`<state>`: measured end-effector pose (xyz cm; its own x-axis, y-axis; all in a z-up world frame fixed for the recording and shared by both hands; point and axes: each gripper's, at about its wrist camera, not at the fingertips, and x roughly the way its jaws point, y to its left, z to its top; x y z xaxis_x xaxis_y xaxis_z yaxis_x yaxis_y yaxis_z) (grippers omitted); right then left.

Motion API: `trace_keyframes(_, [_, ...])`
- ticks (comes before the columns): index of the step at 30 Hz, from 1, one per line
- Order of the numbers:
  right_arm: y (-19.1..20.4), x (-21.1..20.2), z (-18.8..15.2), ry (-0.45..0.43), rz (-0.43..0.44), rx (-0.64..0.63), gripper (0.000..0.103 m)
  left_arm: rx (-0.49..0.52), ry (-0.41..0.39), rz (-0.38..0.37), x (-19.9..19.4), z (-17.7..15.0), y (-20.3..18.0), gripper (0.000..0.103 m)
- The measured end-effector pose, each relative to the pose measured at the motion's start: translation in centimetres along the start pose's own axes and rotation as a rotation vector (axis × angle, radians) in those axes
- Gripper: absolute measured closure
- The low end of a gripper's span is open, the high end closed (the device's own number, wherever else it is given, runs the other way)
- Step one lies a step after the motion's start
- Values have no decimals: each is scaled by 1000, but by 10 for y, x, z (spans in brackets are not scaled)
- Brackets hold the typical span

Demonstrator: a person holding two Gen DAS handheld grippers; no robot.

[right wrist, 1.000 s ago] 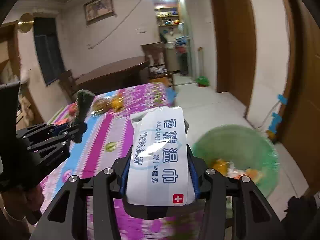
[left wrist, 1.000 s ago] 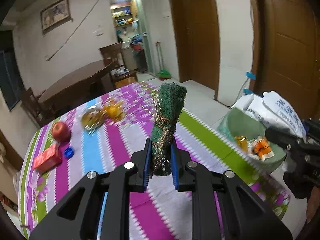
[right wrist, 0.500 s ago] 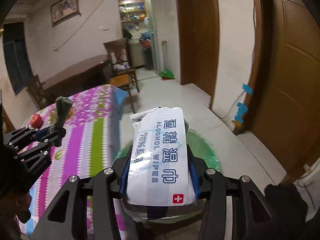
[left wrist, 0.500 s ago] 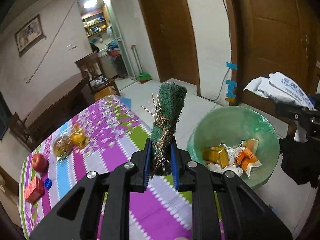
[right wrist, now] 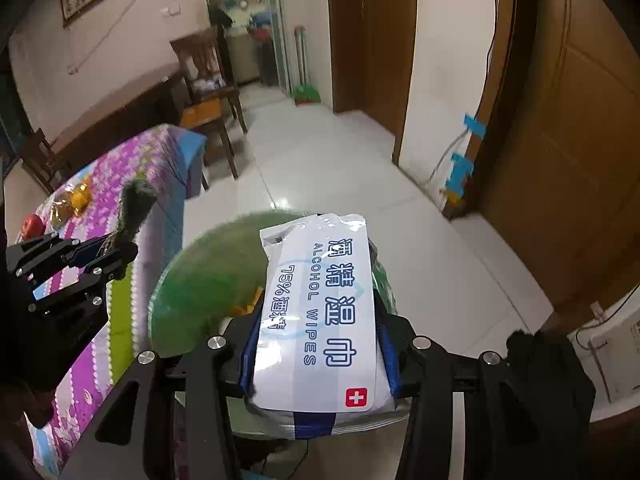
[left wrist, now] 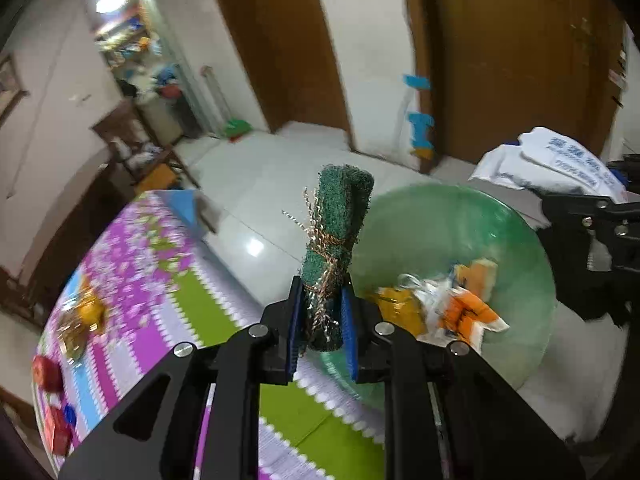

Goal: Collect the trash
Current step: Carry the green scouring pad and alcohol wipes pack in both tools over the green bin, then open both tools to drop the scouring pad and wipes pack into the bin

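- Landmark: the green basin (left wrist: 440, 232), standing on the floor just off the edge of the table (left wrist: 168, 304) with the striped cloth; wrappers (left wrist: 452, 304) already lie in its bottom.
- Left gripper (left wrist: 320, 320): jaws narrow, clamped on the lower end of a rolled green scouring pad (left wrist: 340, 232) (bound round its middle with thin metallic twine). The pad hangs over the basin's table-side rim.
- Right gripper (right wrist: 316, 344): jaws about half-way apart, pressing both long edges of a white pack of alcohol wipes (right wrist: 320, 304); in the right wrist view the pack hides much of the basin's far side, so it appears to be above the bowl.
- Orientation: the pad's long axis runs straight out along the left fingers, free end leading and tilted down toward the basin. The wipes pack likewise lies lengthwise along the right fingers, printed face up, its crimped end toward the basin.
- Step in hand (a judgement): carrying both items to the drop point. To do it well, bring each free end clearly inside the rim before opening, keep the two grippers apart, and release low so the light pack does not slide out over the rim.
- Blur in the left wrist view leaves the pad's exact clearance above the rim uncertain.
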<state>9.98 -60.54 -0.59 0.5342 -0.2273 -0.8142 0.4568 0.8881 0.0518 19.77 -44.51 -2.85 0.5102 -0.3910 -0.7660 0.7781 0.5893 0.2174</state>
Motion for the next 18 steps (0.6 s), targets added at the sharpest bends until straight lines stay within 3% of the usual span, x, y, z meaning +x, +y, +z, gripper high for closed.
trace_keyframes(2, [-1,12,-1,41,-2,6,55,19,45,-74,12,6,-2,86])
trace_keyframes(8, [-2,35,-9,120,7,23,55,35,107,-177,33,10,-2,86])
trace_keyframes(14, [2,46,-7,143,52,47,54,40,125,-191,41,5,-7,84])
trace_keyframes(16, [6,46,-5,136,59,38,51,36,128,-185,41,2,-7,73])
trace_keyframes(17, [8,45,-4,124,58,35,45,31,132,-183,42,3,-7,54])
trace_keyframes(18, [7,43,-3,118,49,40,33,23,122,-178,41,2,-6,43])
